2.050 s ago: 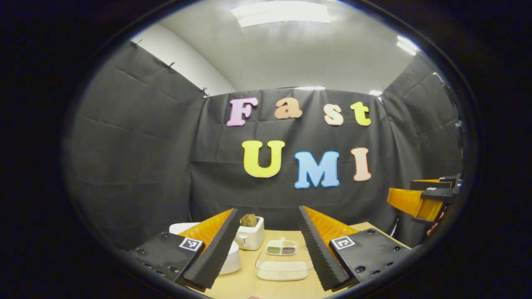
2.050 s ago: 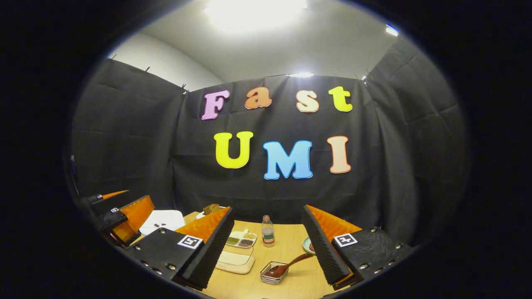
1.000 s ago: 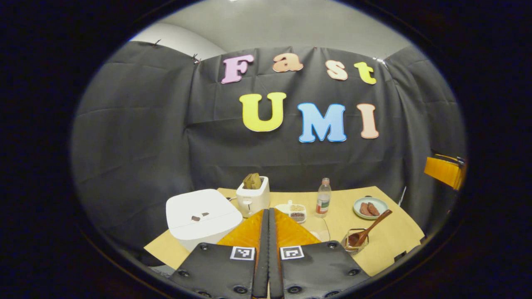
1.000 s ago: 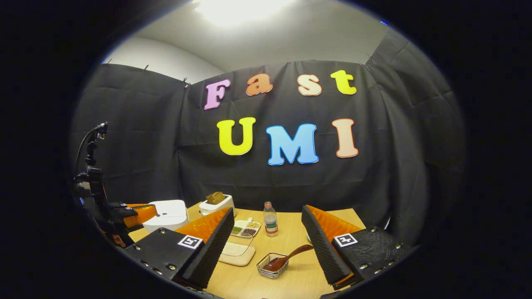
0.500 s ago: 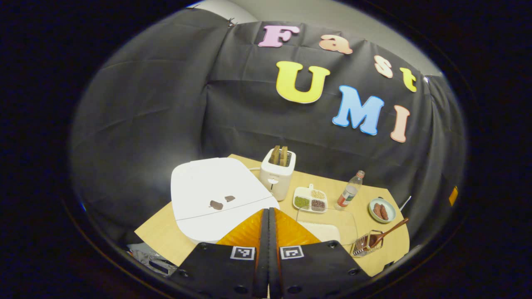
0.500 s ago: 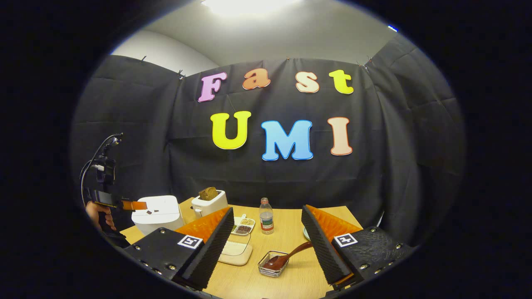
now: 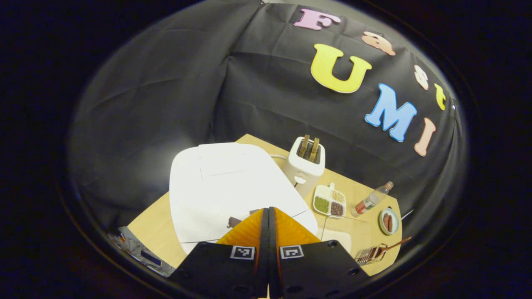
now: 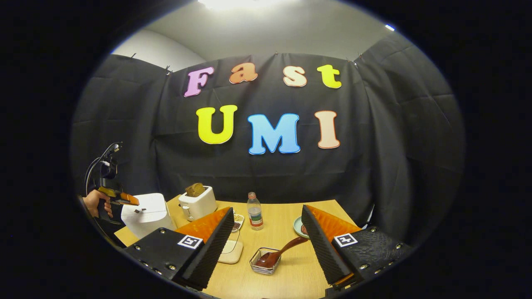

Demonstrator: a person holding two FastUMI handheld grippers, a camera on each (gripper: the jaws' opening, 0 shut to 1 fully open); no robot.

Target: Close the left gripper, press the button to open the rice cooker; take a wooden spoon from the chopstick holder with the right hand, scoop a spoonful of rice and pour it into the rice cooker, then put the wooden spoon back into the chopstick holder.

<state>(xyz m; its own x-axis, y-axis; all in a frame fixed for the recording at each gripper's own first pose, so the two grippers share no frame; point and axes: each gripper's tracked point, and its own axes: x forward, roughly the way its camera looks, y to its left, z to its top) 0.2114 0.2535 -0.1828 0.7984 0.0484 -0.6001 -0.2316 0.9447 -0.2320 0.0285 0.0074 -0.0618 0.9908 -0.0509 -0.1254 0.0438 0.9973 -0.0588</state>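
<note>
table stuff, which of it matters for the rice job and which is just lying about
For the job: rice cooker, wooden spoon, wire chopstick holder, clear tray of rice, left gripper, right gripper.

Lying about: toaster, bottle, divided dish of grains, small plate.

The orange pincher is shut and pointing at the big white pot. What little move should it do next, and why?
Probably ease the left gripper straight down onto the dark buttons beside its tip. Its fingers are pressed together, as the press needs, and the rice cooker has its lid down. Whether the tip already touches is hard to tell. The right gripper waits open near the wooden spoon.
</note>
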